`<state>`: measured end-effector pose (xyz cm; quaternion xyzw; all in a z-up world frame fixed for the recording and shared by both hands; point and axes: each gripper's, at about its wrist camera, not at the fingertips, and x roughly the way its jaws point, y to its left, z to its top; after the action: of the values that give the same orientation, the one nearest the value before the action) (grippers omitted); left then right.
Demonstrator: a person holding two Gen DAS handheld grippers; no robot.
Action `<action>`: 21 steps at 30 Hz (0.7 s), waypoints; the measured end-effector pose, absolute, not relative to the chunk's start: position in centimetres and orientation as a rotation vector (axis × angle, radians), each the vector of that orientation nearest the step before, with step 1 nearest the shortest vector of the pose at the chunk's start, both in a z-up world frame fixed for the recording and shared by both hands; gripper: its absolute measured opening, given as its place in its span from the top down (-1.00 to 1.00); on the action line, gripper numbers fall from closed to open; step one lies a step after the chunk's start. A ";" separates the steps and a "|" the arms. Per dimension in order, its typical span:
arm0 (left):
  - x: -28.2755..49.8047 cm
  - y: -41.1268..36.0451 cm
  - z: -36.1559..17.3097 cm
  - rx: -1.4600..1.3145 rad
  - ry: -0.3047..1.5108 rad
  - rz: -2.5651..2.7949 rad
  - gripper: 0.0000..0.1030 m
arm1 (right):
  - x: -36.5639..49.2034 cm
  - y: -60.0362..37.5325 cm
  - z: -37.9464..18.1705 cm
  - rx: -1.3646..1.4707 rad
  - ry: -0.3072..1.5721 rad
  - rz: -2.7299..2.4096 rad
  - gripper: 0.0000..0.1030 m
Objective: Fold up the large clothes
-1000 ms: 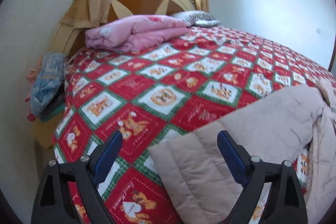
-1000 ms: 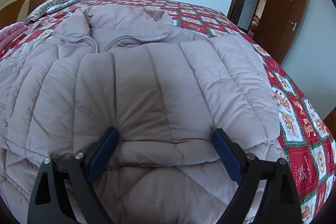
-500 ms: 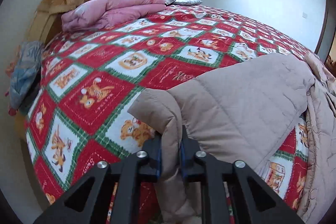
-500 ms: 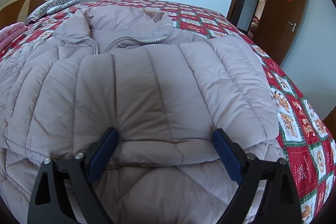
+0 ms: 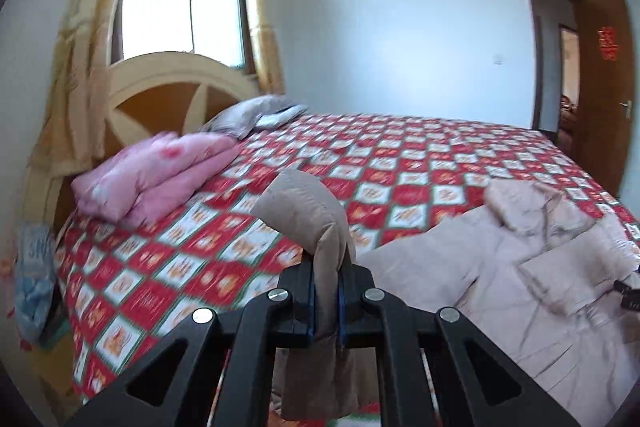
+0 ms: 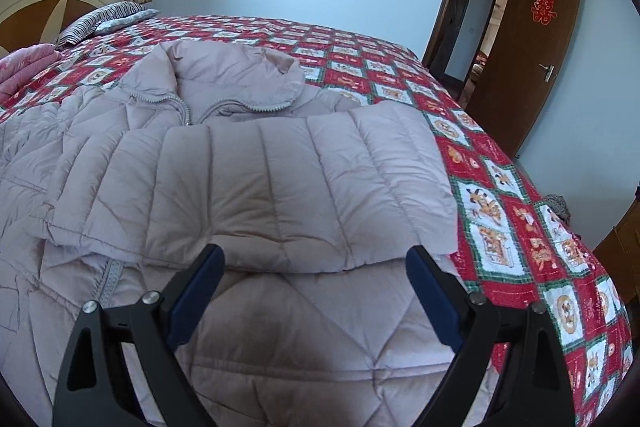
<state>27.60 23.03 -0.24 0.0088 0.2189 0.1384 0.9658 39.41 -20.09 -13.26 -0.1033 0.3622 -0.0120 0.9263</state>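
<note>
A large pale pink quilted jacket (image 6: 248, 179) lies spread on the bed, collar and zip toward the far side, one sleeve folded across its front. My left gripper (image 5: 326, 291) is shut on the jacket's other sleeve end (image 5: 308, 211), which it holds lifted above the bedspread with cloth bulging over the pads and hanging below. The rest of the jacket (image 5: 520, 267) lies to the right in the left wrist view. My right gripper (image 6: 314, 283) hangs open just above the jacket's lower part, nothing between its fingers.
The bed has a red, white and green patterned bedspread (image 5: 400, 163). A folded pink quilt (image 5: 160, 171) and a striped pillow (image 6: 100, 21) lie by the cream headboard (image 5: 172, 83). Clothes hang at the bed's left side (image 5: 34, 287). A brown door (image 6: 532, 39) stands open at the right.
My left gripper shut on the sleeve end, then rose and swung right, lifting the sleeve off the bedspread. My right gripper drew back and up a little, still open.
</note>
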 end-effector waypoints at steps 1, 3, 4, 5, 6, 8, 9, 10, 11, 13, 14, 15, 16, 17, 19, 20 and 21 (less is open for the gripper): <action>28.5 21.8 0.3 0.030 0.435 0.253 0.86 | 39.2 -20.4 -13.4 -0.216 0.747 -0.035 -0.83; 30.5 18.8 1.2 0.058 0.421 0.195 0.86 | 38.8 -21.1 -13.8 -0.209 0.751 -0.049 -0.83; 31.3 17.4 1.5 0.068 0.418 0.167 0.86 | 38.7 -21.5 -14.1 -0.201 0.753 -0.058 -0.83; 32.2 15.9 1.9 0.075 0.418 0.136 0.86 | 38.6 -22.0 -14.3 -0.192 0.753 -0.067 -0.83; 33.2 13.9 2.0 0.088 0.424 0.089 0.86 | 38.4 -22.5 -14.4 -0.176 0.754 -0.075 -0.83; 34.8 10.8 2.0 0.113 0.425 0.036 0.86 | 38.1 -23.4 -14.5 -0.130 0.746 -0.075 -0.83; 35.5 9.1 1.7 0.130 0.427 0.006 0.86 | 37.9 -23.9 -14.5 -0.107 0.740 -0.075 -0.83; 36.0 7.5 1.5 0.143 0.430 -0.017 0.86 | 37.9 -24.3 -14.6 -0.084 0.736 -0.075 -0.83; 36.4 6.1 1.1 0.153 0.435 -0.039 0.86 | 37.8 -24.6 -14.6 -0.067 0.734 -0.073 -0.83; 37.4 3.5 0.2 0.163 0.455 -0.092 0.86 | 37.7 -25.1 -15.1 -0.033 0.741 -0.063 -0.83; 37.7 2.4 -0.3 0.171 0.461 -0.107 0.86 | 37.9 -25.3 -15.5 -0.024 0.753 -0.065 -0.83; 38.0 1.2 -0.9 0.181 0.469 -0.125 0.86 | 38.0 -25.4 -15.8 -0.018 0.764 -0.063 -0.83; 38.4 0.2 -1.5 0.188 0.479 -0.145 0.86 | 38.1 -25.4 -15.9 -0.015 0.771 -0.061 -0.83; 38.6 -0.7 -1.9 0.191 0.487 -0.159 0.86 | 38.1 -25.3 -16.0 -0.016 0.773 -0.063 -0.84; 39.2 -2.5 -3.1 0.199 0.506 -0.188 0.86 | 38.0 -25.1 -16.2 -0.029 0.770 -0.069 -0.86; 39.6 -3.4 -3.6 0.202 0.515 -0.203 0.86 | 37.9 -24.9 -16.2 -0.038 0.767 -0.072 -0.86; 39.9 -4.2 -4.2 0.204 0.524 -0.217 0.86 | 37.8 -24.9 -16.3 -0.044 0.766 -0.073 -0.87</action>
<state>39.92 -4.25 -4.25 0.1005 0.2582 -0.1069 0.9549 37.77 -24.86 -16.26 -0.0216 0.3735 -0.0355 0.9267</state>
